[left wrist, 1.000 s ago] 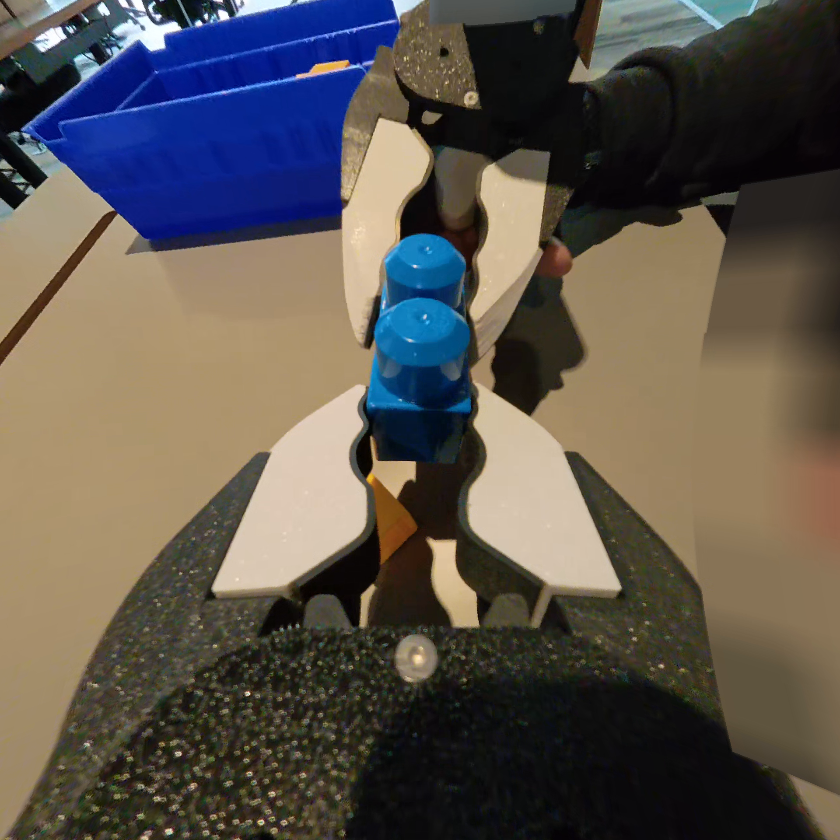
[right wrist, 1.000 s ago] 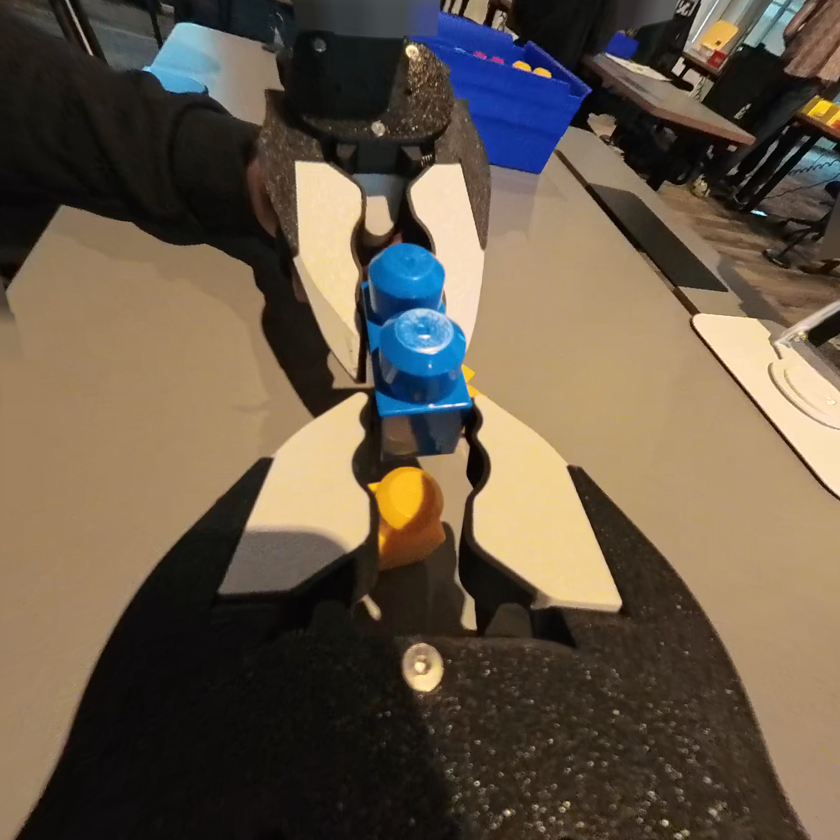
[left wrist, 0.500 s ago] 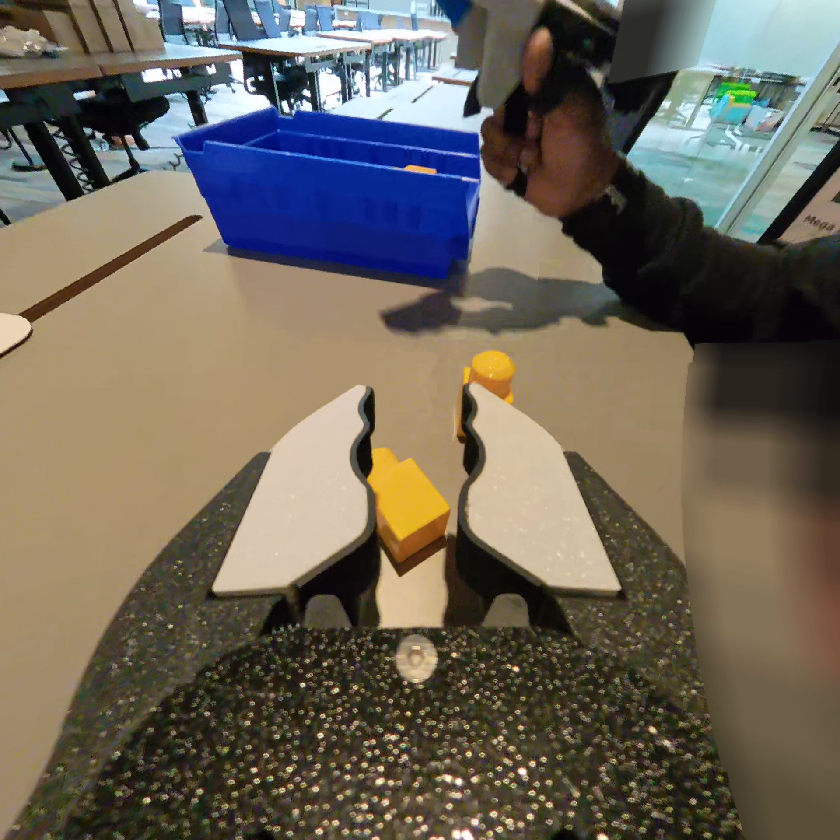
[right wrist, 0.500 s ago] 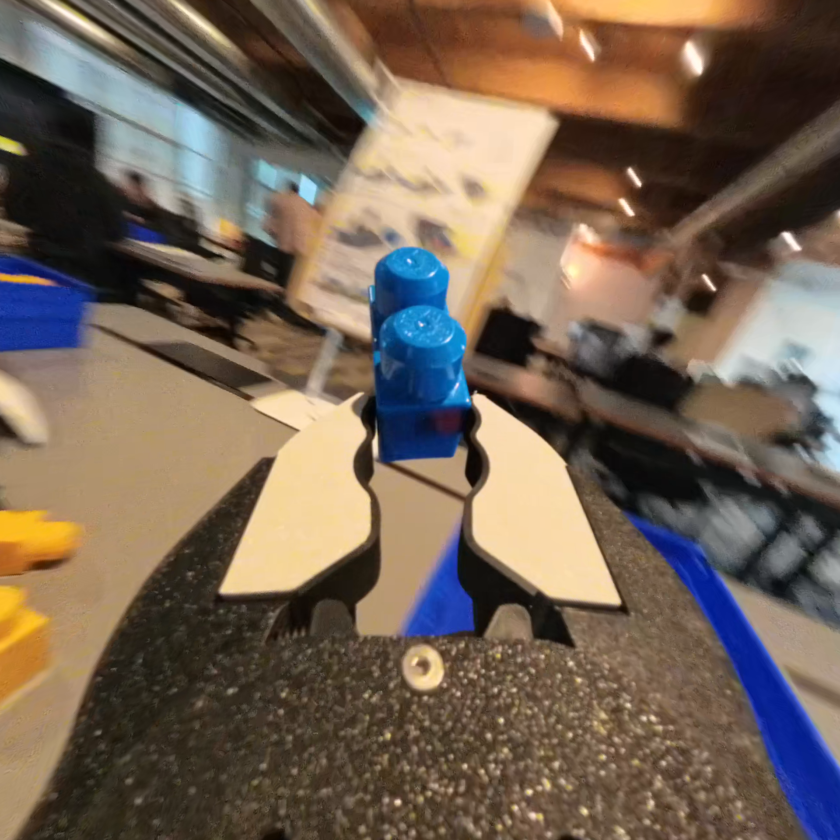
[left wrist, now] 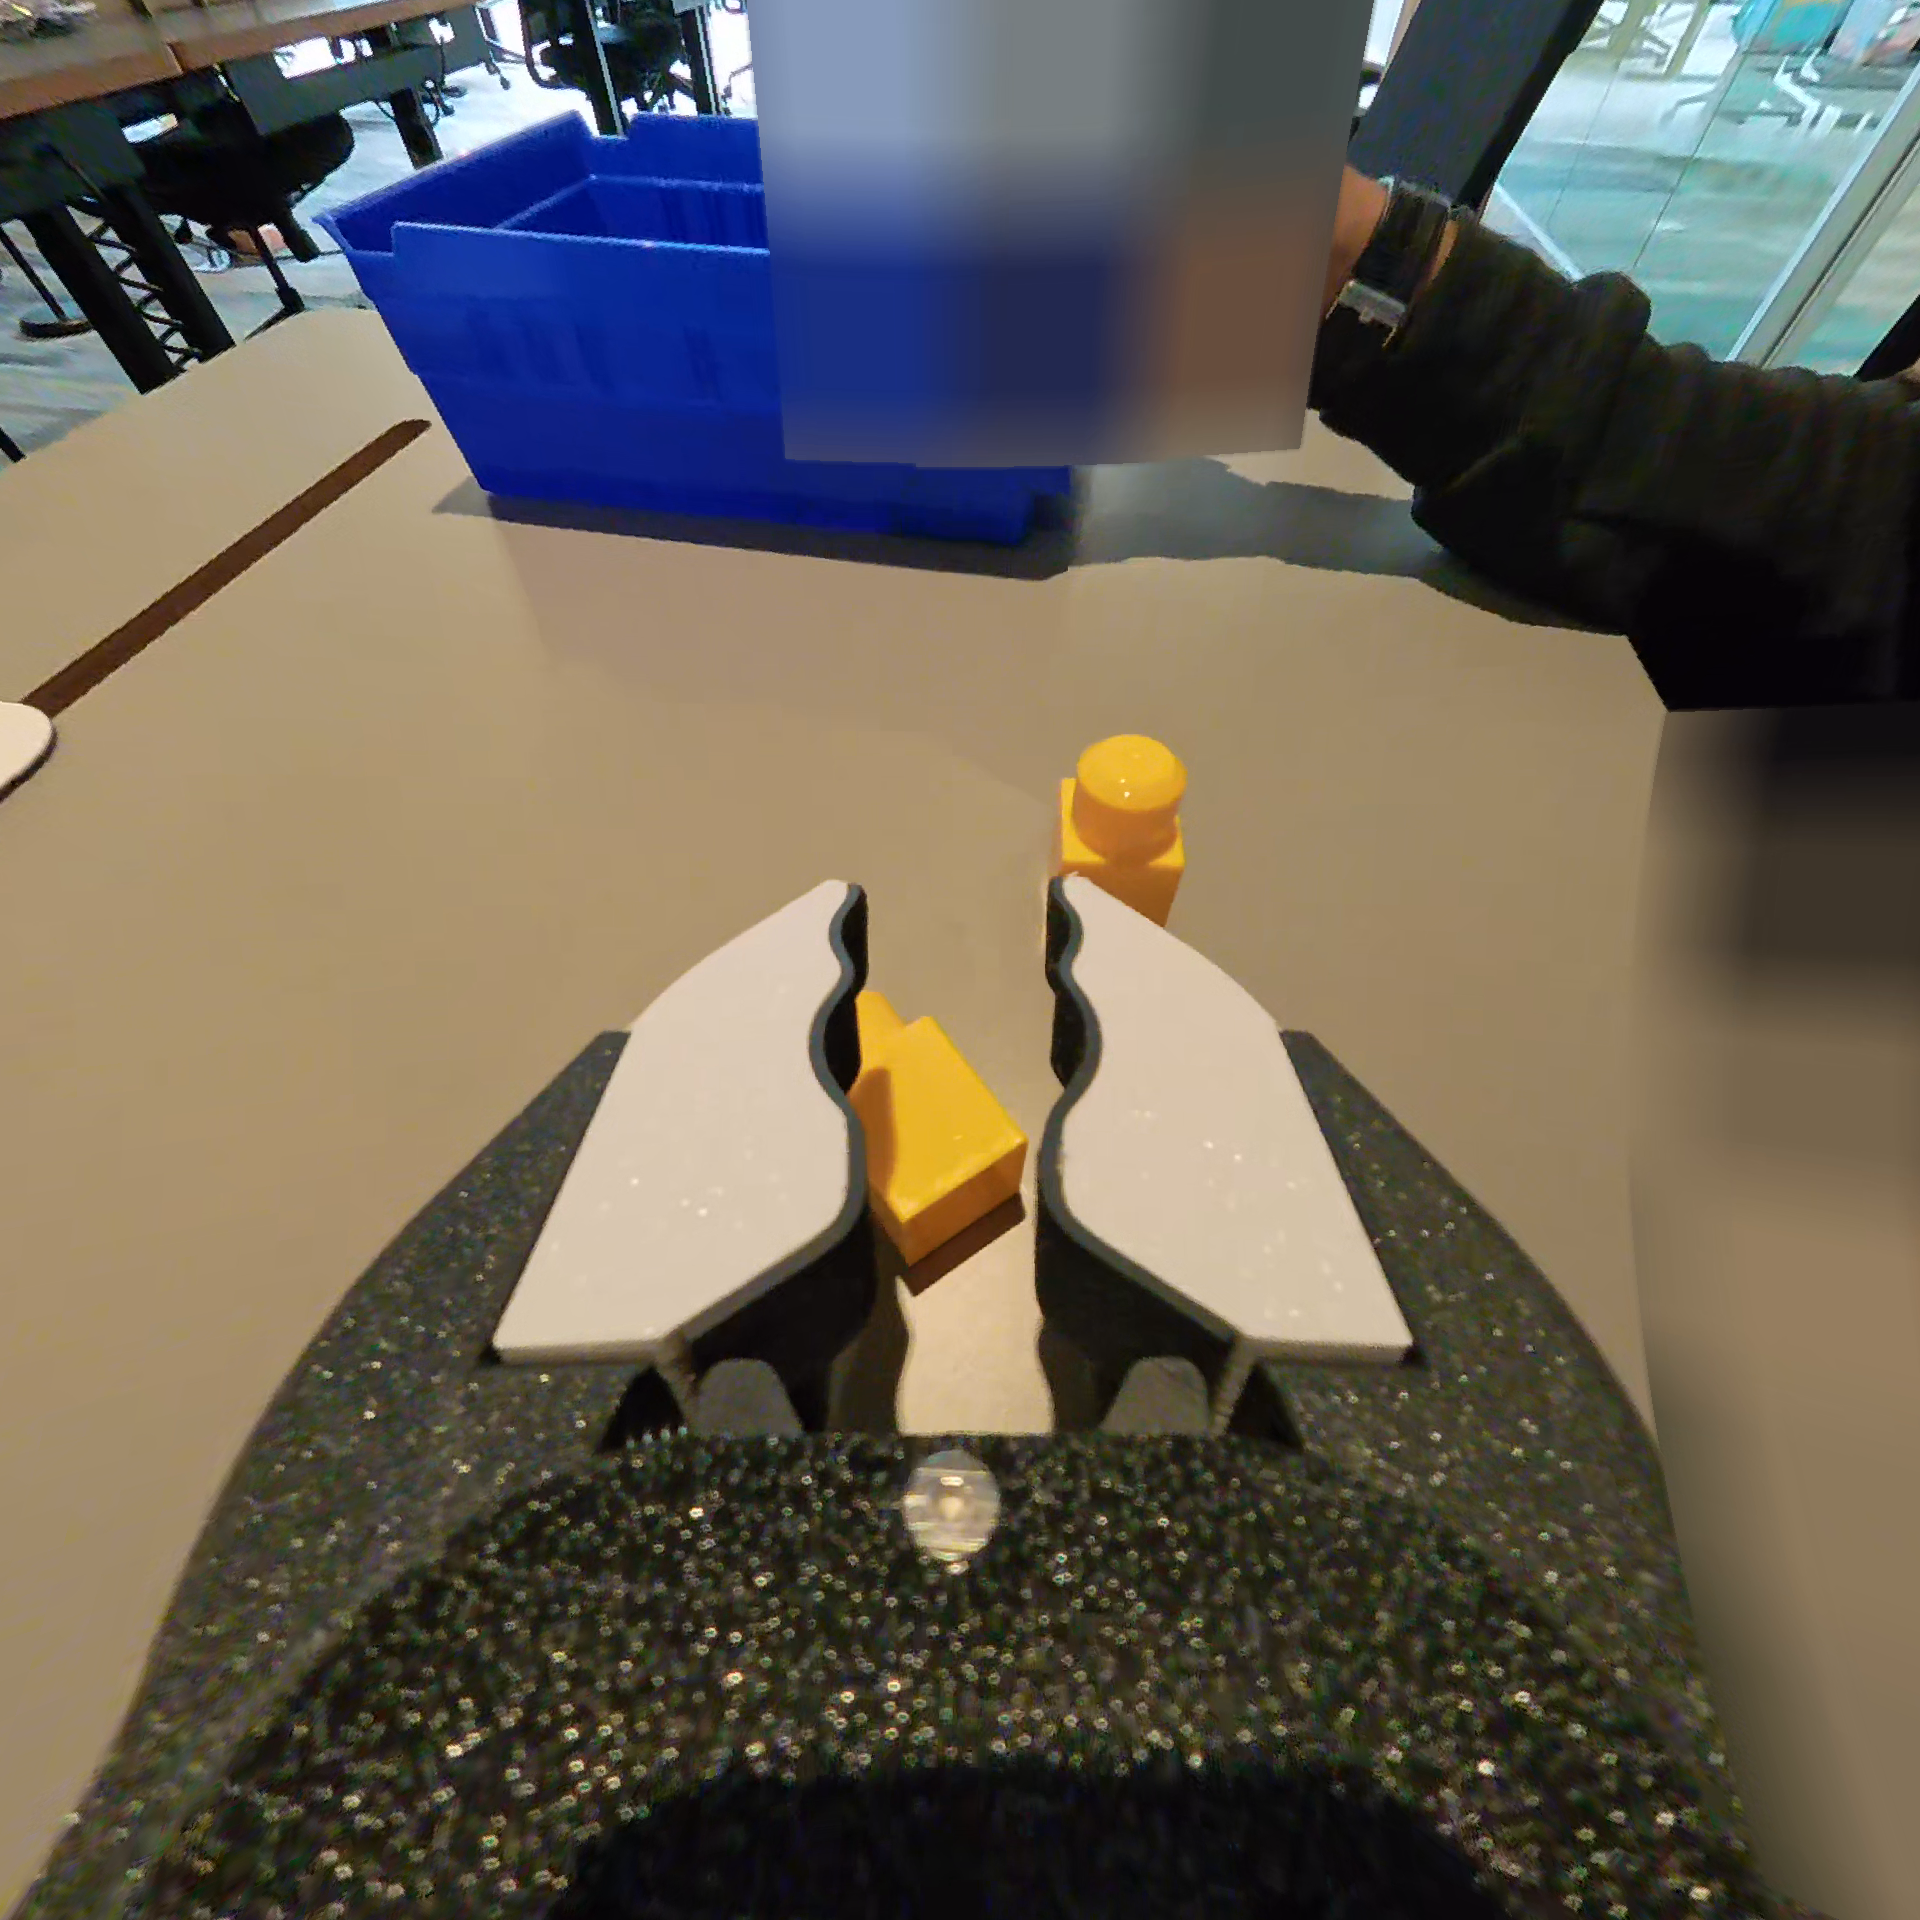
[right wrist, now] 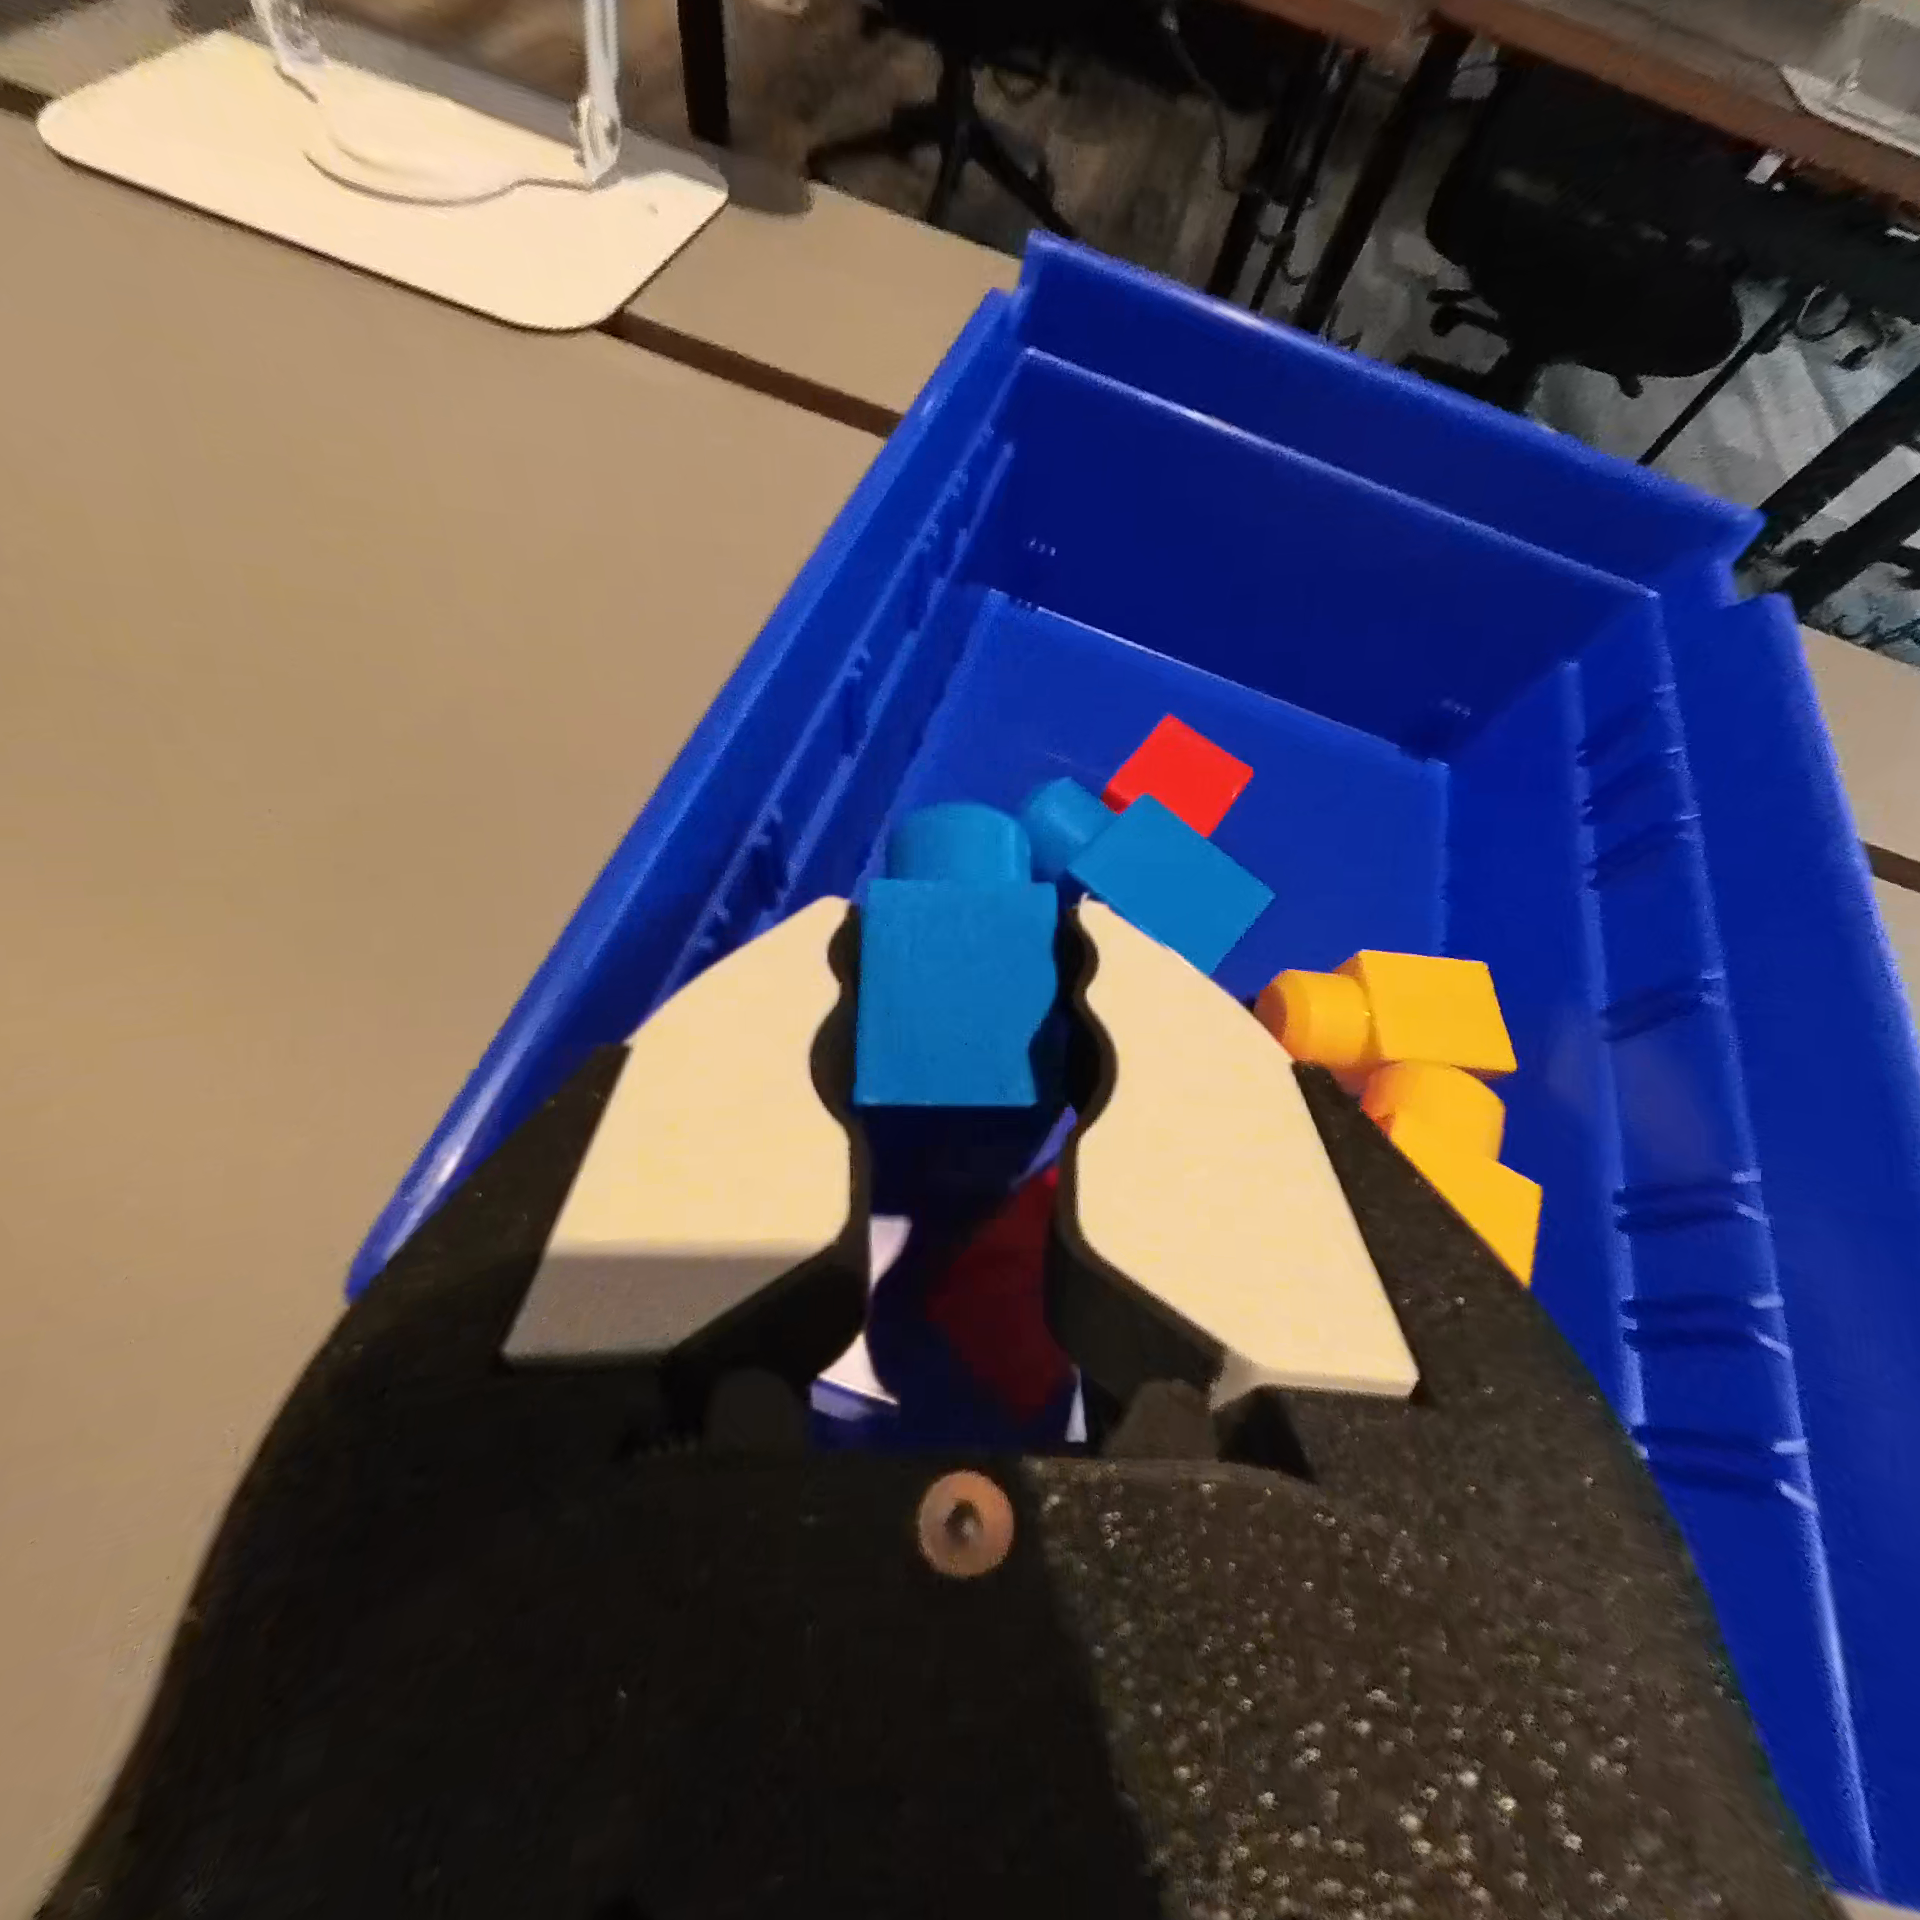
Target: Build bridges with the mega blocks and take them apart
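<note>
Here, in my left wrist view, I count two yellow blocks on the table [left wrist: 520, 935]. One block [left wrist: 935, 1132] lies on its side between my left gripper's [left wrist: 951, 904] fingers, its stud partly hidden behind the left finger [left wrist: 707, 1122]. The other, the upright block [left wrist: 1127, 831], stands at 1 o'clock just past the right fingertip. The jaws stand apart, clamping nothing. A bin [left wrist: 582, 332] sits at 12 o'clock, half covered by a blurred patch. A dark sleeve [left wrist: 1621, 457] enters at 2 o'clock. Bare table spreads wide toward 9 and 10 o'clock.

In my right wrist view, the right gripper [right wrist: 961, 914] is closed on a blue block [right wrist: 951, 997], held over the bin's [right wrist: 1299, 499] open compartment. Inside I count one loose blue block [right wrist: 1169, 883], one red block [right wrist: 1184, 774] and at least two yellow ones [right wrist: 1403, 1018] at 3 o'clock, the lower cut off by my finger. A dark red piece [right wrist: 997, 1309] below the jaws is hard to make out. The bin's left wall runs toward 7 o'clock; table lies open at 9.
</note>
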Tool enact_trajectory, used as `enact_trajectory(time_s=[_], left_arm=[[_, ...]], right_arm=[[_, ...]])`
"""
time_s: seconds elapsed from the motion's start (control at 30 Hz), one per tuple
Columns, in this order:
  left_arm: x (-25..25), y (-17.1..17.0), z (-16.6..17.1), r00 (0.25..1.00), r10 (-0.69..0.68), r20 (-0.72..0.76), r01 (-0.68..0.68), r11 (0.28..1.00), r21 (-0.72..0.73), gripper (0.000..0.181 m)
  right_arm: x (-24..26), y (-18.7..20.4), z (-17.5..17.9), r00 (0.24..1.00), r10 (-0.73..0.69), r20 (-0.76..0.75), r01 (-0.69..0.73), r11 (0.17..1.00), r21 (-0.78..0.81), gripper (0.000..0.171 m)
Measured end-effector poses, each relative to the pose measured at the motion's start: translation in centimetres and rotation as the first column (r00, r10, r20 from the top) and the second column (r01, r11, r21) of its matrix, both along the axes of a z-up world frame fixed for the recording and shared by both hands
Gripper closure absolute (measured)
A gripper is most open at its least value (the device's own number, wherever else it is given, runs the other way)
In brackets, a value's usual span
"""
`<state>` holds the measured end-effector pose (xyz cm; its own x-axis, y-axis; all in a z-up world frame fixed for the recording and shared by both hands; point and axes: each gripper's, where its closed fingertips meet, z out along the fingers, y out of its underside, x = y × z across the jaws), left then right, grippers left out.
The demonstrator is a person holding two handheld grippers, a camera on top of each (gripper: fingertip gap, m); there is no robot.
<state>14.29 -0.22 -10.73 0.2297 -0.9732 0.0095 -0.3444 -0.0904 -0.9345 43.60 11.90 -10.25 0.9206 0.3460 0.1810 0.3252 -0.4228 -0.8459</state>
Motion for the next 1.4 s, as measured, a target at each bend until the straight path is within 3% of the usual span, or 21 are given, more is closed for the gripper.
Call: enact_trajectory(time_s=[0.27,0.5,0.7,0.93,1.23,1.4], left_arm=[[-0.2,0.3,-0.1,1.0,0.017,-0.015,-0.017,1.0,0.01,0.149],[-0.5,0.8,0.0,0.999,0.043,-0.001,-0.043,0.999,-0.004,0.149],[-0.6,1.0,0.0,0.999,0.054,-0.003,-0.054,0.999,-0.002,0.149],[-0.7,1.1,-0.1,0.998,0.061,-0.005,-0.061,0.998,-0.002,0.149],[-0.9,1.2,0.1,0.998,0.07,0.006,-0.07,0.998,-0.004,0.15],[-1.0,1.6,-0.2,0.995,0.095,0.006,-0.094,0.995,-0.032,0.148]], right_arm=[[0.3,0.1,0.4,0.999,-0.02,0.043,0.019,0.999,0.028,0.132],[0.6,-0.2,3.3,0.993,-0.071,0.095,0.053,0.982,0.182,0.122],[-3.2,-1.6,7.0,0.984,0.025,0.176,-0.092,0.919,0.384,0.122],[-8.1,-3.4,8.1,0.961,0.105,0.254,-0.214,0.866,0.451,0.125],[-13.5,-4.7,6.1,0.927,0.292,0.233,-0.364,0.848,0.386,0.124],[-17.1,-5.8,3.8,0.894,0.444,0.059,-0.443,0.856,0.266,0.118]])
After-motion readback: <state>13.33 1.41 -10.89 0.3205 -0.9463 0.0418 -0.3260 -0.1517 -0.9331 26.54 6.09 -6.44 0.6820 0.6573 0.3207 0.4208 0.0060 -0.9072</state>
